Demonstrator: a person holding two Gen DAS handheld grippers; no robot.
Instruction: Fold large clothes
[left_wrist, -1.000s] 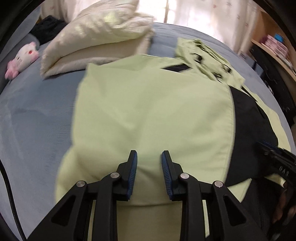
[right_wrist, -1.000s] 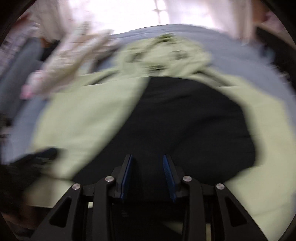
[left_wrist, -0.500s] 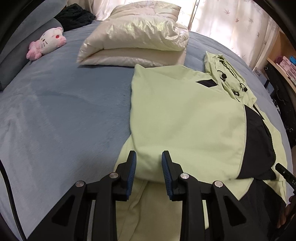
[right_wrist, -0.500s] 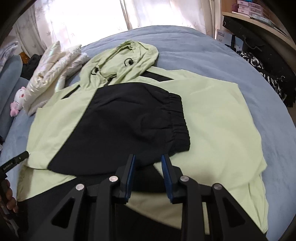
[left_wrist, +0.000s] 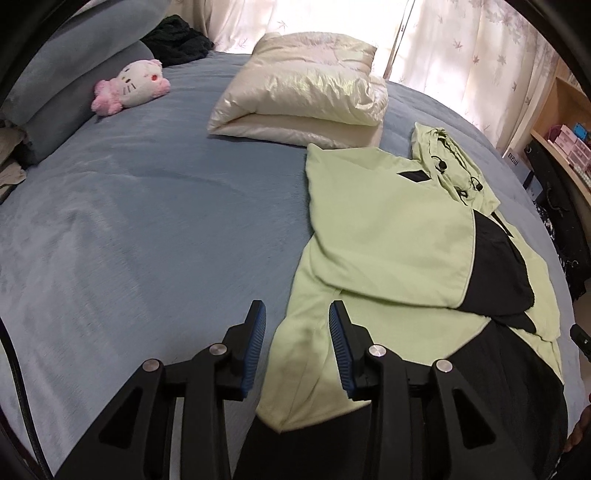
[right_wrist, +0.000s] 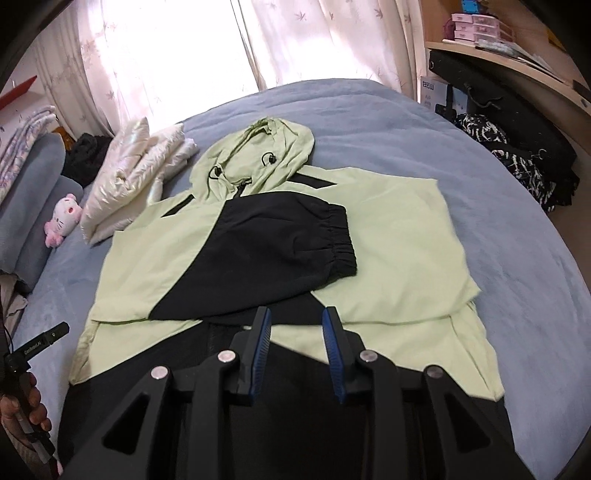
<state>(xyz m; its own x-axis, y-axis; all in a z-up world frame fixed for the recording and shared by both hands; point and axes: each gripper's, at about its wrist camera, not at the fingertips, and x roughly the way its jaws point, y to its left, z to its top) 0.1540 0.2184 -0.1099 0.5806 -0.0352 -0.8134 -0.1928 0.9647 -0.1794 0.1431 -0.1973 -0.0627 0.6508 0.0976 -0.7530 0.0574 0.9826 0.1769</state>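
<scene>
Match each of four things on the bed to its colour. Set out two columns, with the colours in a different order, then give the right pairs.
Things:
1. jacket hood
2. soft toy
3. folded sleeve cuff
4. bed cover

Colours:
A. black
B. grey-blue
C. pale green
D. pink and white

Pairs: 1-C, 2-D, 3-A, 4-B

left tool (left_wrist: 295, 332): black frame, ribbed blue pads, silver screws | right tool (right_wrist: 297, 336): same build
</scene>
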